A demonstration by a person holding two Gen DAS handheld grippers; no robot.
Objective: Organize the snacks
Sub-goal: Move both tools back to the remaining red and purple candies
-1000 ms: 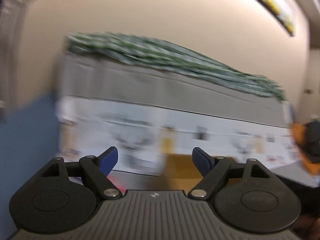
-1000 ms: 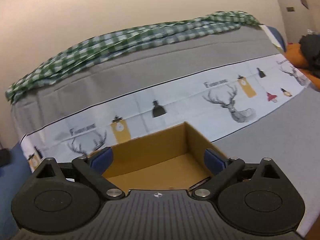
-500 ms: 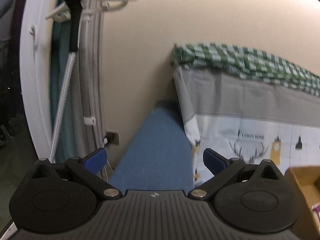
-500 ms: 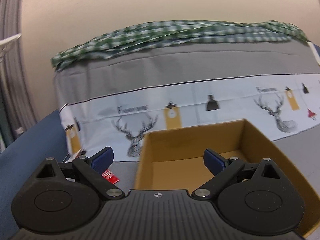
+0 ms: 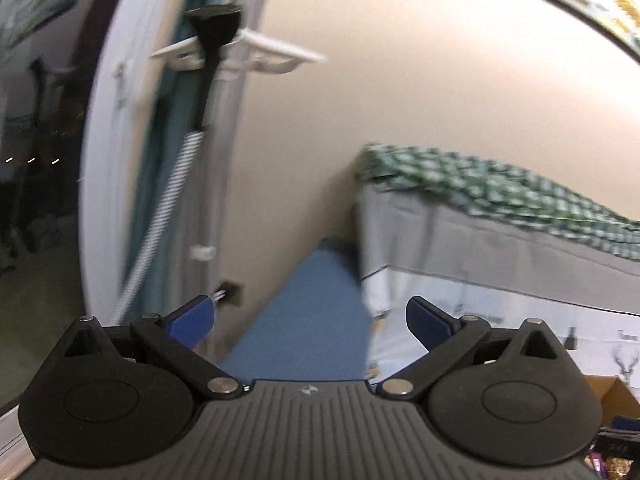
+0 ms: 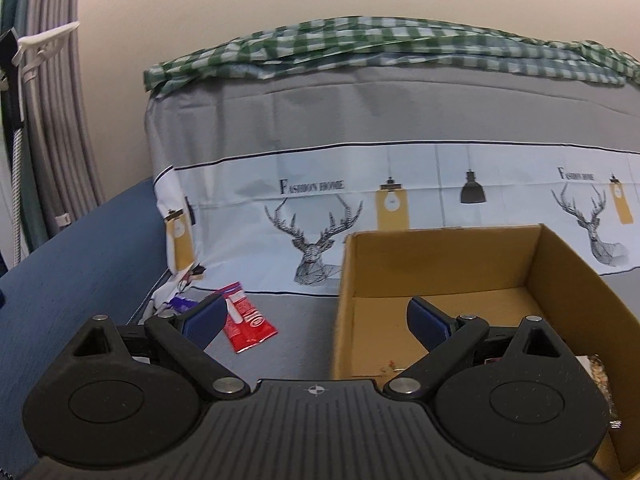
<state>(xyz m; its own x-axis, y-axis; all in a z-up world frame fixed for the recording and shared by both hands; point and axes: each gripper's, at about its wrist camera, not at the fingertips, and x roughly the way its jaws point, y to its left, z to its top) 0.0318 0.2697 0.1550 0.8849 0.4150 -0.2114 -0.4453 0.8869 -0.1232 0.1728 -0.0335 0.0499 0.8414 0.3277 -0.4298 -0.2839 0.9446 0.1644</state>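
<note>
In the right wrist view an open cardboard box (image 6: 568, 264) sits on a grey cloth, mostly empty, with a snack wrapper (image 6: 598, 372) at its near right. A red snack packet (image 6: 246, 318) lies on the cloth left of the box, with a purple packet (image 6: 182, 302) beyond it. My right gripper (image 6: 316, 320) is open and empty, above the box's left wall. My left gripper (image 5: 310, 320) is open and empty, pointing at a wall and a blue surface (image 5: 304, 320). A corner of the box (image 5: 612, 394) and snack wrappers (image 5: 600, 464) show at the lower right of the left wrist view.
A grey and white deer-print cloth (image 6: 400, 184) covers a raised block behind the box, with a green checked cloth (image 6: 380, 46) on top. A blue surface (image 6: 72, 248) lies to the left. A curtain (image 5: 168, 184), a black-handled pole (image 5: 208, 64) and a wall socket (image 5: 232, 292) stand at left.
Both grippers have swung left. The left view went from the deer-print cloth to the wall and curtain. The right view now shows the red packet left of the box.
</note>
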